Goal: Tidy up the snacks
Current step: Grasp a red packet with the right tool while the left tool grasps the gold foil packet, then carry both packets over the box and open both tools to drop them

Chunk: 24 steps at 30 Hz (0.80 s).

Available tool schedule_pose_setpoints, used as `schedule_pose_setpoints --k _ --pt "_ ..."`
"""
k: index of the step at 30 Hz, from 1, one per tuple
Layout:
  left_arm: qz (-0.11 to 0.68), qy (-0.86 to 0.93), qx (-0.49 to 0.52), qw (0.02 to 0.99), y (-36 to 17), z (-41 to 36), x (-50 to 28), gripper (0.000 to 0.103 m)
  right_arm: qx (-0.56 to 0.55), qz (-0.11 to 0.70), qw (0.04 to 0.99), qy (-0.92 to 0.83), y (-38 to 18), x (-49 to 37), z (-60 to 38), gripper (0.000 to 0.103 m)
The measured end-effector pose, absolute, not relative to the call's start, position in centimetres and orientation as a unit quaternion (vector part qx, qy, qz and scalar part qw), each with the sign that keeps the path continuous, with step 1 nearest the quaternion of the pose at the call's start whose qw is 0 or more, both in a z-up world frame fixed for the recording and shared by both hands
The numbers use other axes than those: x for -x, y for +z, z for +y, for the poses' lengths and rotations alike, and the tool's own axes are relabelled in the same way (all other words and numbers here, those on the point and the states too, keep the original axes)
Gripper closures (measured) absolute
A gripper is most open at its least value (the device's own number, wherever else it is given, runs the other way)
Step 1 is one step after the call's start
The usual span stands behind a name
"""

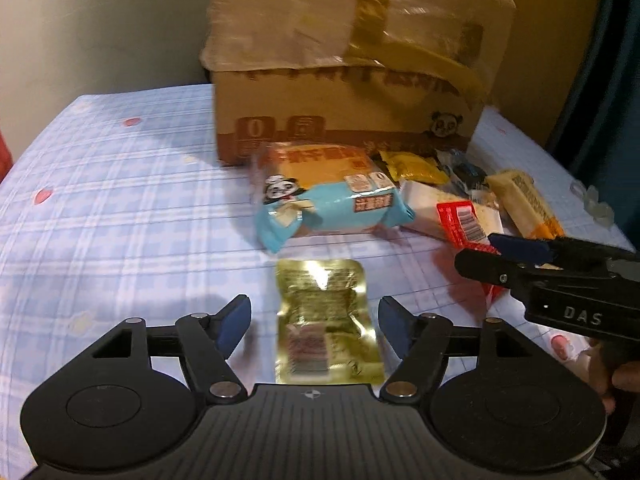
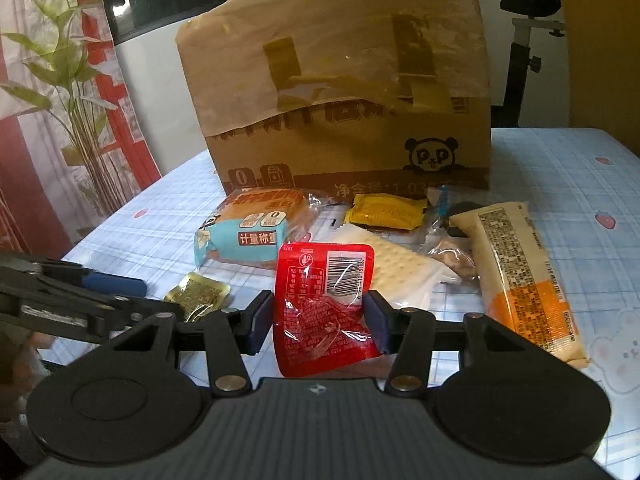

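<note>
Left tongs (image 1: 314,322) apart, gold packet (image 1: 326,320) lying flat between the pads, untouched. Right tongs (image 2: 316,318) clamped on red packet (image 2: 326,304). Other snacks crowded against cardboard box (image 2: 340,92); open checked cloth on table (image 1: 120,200) to the left. Plant (image 2: 68,80) seen only from right wrist.

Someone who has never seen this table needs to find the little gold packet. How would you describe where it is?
Start at the big cardboard box on the blue checked cloth. In front of it lies a blue panda bread bag; the gold packet lies alone just nearer, between the left tool's open fingers. It is the only shiny metallic wrapper.
</note>
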<state>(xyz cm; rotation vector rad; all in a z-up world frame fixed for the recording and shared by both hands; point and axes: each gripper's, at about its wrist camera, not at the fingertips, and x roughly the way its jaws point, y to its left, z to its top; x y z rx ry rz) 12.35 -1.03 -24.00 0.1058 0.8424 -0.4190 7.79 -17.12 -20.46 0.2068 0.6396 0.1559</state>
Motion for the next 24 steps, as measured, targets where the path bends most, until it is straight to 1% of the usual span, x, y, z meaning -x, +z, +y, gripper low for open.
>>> schedule_pose_setpoints --k 6,8,9,10,12,15,24 --pt "0.400 -0.182 -0.092 0.893 -25.3 -2.8 -12.7 0.030 -0.106 0.312 0.941 0.075 -20.6 -7.8 -17.3 0.051" --pt "0.396 -0.177 -0.089 0.897 -25.3 -2.7 -12.7 0.031 -0.111 0.313 0.940 0.073 -20.7 -7.7 -17.4 0.051" --pt "0.393 -0.175 -0.089 0.898 -25.3 -2.6 -12.6 0.036 -0.114 0.314 0.940 0.073 -20.8 -7.8 -17.5 0.051" --pt "0.389 -0.175 -0.087 0.900 -25.3 -2.5 -12.4 0.047 -0.116 0.314 0.939 0.073 -20.8 -7.8 -17.5 0.051" --pt "0.386 -0.174 -0.081 0.902 -25.1 -2.2 -12.3 0.048 -0.115 0.314 0.940 0.074 -20.8 -7.8 -17.4 0.051" --pt "0.379 -0.179 -0.057 0.906 -25.0 -1.6 -12.0 0.053 -0.112 0.313 0.940 0.074 -20.8 -7.8 -17.3 0.051" --pt "0.367 -0.168 -0.048 0.914 -24.2 -1.3 -11.7 0.054 -0.114 0.310 0.941 0.073 -20.6 -7.7 -17.4 0.051"
